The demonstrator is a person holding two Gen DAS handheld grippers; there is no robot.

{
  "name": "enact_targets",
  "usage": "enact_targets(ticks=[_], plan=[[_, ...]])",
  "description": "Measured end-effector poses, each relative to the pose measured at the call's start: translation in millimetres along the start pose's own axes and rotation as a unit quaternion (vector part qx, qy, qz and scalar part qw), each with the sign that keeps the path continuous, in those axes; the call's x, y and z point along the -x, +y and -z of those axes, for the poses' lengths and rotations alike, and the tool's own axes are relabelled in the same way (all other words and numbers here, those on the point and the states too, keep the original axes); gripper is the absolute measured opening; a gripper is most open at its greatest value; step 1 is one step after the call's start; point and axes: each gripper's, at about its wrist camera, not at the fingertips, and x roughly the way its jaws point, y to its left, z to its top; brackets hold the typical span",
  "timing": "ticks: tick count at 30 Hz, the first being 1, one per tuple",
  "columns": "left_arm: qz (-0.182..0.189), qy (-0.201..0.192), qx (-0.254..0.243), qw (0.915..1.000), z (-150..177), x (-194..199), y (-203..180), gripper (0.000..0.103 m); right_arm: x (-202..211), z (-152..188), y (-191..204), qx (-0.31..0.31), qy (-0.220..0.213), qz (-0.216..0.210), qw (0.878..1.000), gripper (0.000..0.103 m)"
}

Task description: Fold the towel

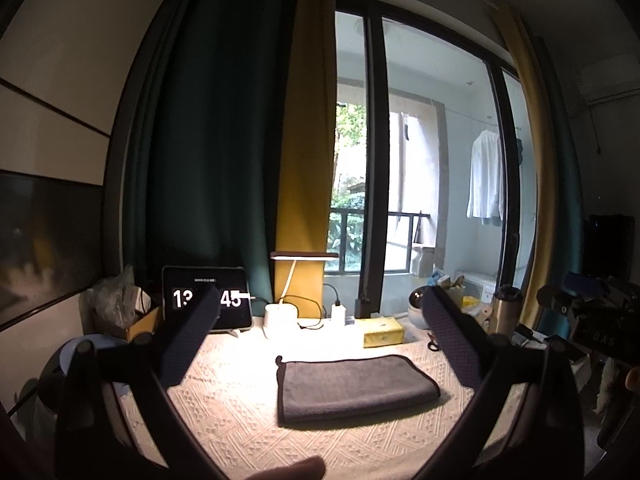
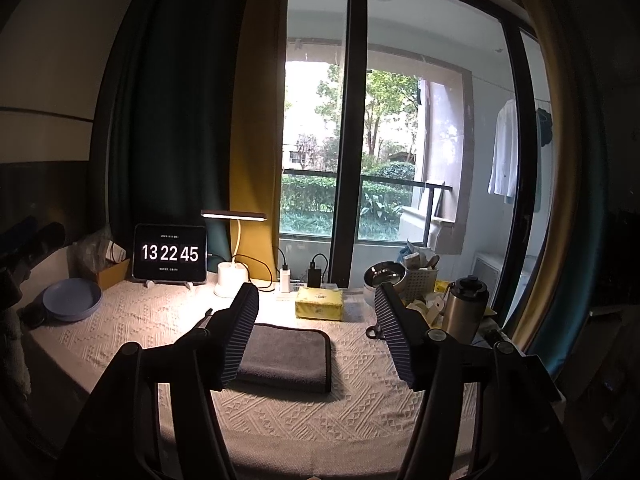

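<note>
Both claws sit closest to the lens, w/ nothing in either: left gripper (image 1: 318, 322) jaws spread wide, right gripper (image 2: 316, 334) jaws spread too, both hovering above the table w/o touching cloth; grey towel (image 1: 352, 388) lies flat on the cream tablecloth (image 2: 360, 412) mid-table, apparently folded at least once already, dark trim showing round the edges; judging by that, task looks near done or due one more fold; to do it well, pinch two adjacent corners, one per claw, lift only slightly, carry them over evenly so edges line up, then press flat; count: 1 towel, 2 grippers, 1 tablet clock (image 2: 170, 254), 1 desk lamp (image 2: 234, 216), 1 yellow tissue pack (image 2: 320, 304), 1 blue plate (image 2: 72, 300), 1 steel flask (image 2: 464, 308).
</note>
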Motion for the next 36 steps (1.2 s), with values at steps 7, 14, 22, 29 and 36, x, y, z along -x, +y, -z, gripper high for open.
enact_targets(ticks=[7,14,22,29,36], plan=[[0.001,0.003,0.002,1.0,1.5,-0.6,1.8,0.102,-0.9,-0.6,0.6,0.0,0.0,-0.001,1.0,0.064],[0.001,0.008,0.002,1.0,4.5,-1.2,0.2,0.102,-2.0,-0.1,2.1,0.001,0.001,-0.002,1.0,0.064],[0.001,0.009,0.002,1.0,4.5,-1.3,0.1,0.102,-2.2,-0.2,2.2,0.002,0.002,-0.002,1.0,0.064],[0.002,0.012,0.003,0.9999,5.0,-2.4,-0.8,0.102,-2.3,0.1,2.0,0.001,0.002,-0.003,1.0,0.064],[0.004,0.014,0.004,0.9999,5.2,-3.4,-1.4,0.102,-2.6,-0.2,2.1,0.001,0.002,-0.003,1.0,0.064]])
